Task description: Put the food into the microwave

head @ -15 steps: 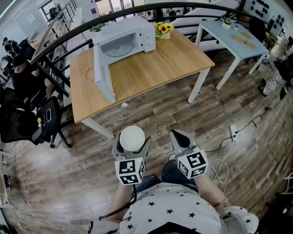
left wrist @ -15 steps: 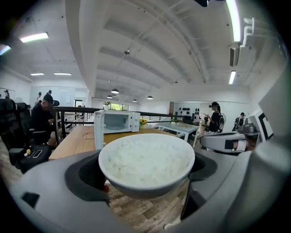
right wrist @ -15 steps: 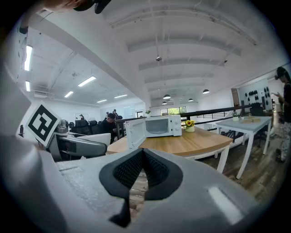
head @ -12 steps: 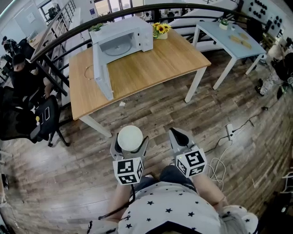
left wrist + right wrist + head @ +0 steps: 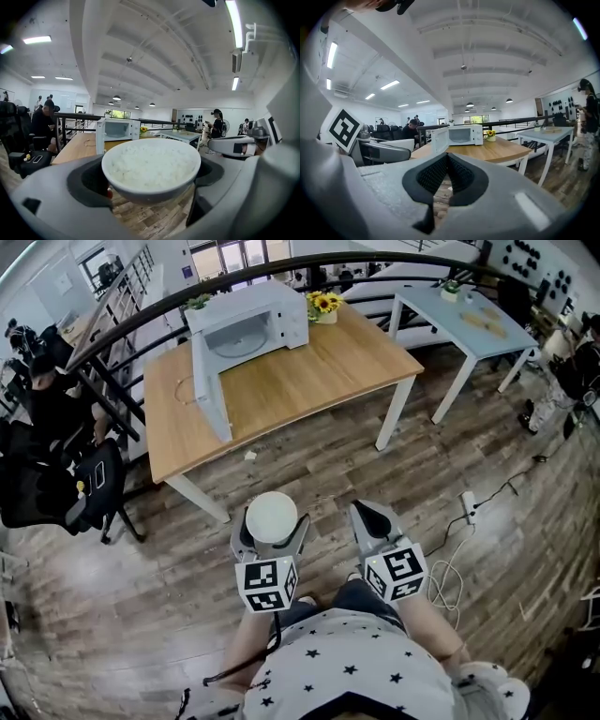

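A white bowl of rice (image 5: 271,517) sits between the jaws of my left gripper (image 5: 272,524), held over the wood floor in front of the person. In the left gripper view the bowl (image 5: 151,168) fills the middle, pressed by a jaw on each side. My right gripper (image 5: 371,517) is beside it, shut with nothing in it; its black pads (image 5: 433,174) meet. The white microwave (image 5: 251,322) stands at the far end of the wooden table (image 5: 309,381), its door (image 5: 208,390) swung wide open, the glass turntable showing. It also appears as the microwave (image 5: 461,134) ahead.
A pot of sunflowers (image 5: 324,304) stands right of the microwave. A pale blue table (image 5: 473,322) is at the far right. Black office chairs (image 5: 66,488) stand left. A power strip (image 5: 469,506) and cable lie on the floor at right. A dark railing (image 5: 131,324) runs behind the table.
The head view has shifted slightly, so the table sits a little further left. The bowl stays in the left gripper and the right gripper stays shut.
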The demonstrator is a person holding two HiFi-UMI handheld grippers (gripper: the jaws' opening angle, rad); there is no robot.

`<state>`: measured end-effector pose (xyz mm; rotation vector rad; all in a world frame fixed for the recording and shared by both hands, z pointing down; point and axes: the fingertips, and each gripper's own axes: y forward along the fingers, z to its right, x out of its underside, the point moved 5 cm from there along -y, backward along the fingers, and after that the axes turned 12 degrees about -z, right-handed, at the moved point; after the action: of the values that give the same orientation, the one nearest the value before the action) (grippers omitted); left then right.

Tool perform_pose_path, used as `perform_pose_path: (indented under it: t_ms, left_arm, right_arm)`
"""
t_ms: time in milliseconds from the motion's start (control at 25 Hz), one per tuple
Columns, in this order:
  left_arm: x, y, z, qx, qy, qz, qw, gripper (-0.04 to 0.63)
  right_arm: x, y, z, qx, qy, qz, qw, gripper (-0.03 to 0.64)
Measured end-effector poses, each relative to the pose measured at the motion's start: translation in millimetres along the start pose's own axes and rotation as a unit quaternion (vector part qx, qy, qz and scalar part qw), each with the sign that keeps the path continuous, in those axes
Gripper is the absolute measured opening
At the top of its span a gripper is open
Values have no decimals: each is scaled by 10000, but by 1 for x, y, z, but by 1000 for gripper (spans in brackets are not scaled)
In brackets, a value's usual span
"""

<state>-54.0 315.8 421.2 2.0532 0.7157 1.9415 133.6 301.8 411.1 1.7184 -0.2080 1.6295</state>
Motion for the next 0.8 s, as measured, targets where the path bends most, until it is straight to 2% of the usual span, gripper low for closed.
perform_pose_path:
  t_ms: [200, 560, 800]
  left_arm:
    - [0, -3, -5, 113, 74, -36, 9999, 502]
    - [1, -18, -33, 297, 249, -11, 9992, 502]
    - [1, -16, -48, 330, 198, -48, 9992, 502]
  right_arm:
    - [-3, 5, -11, 0, -41, 15, 10000, 6]
    - [-8, 22, -47, 31, 234, 146, 9996, 6]
    - [-3, 30, -61, -55, 333, 107, 9994, 6]
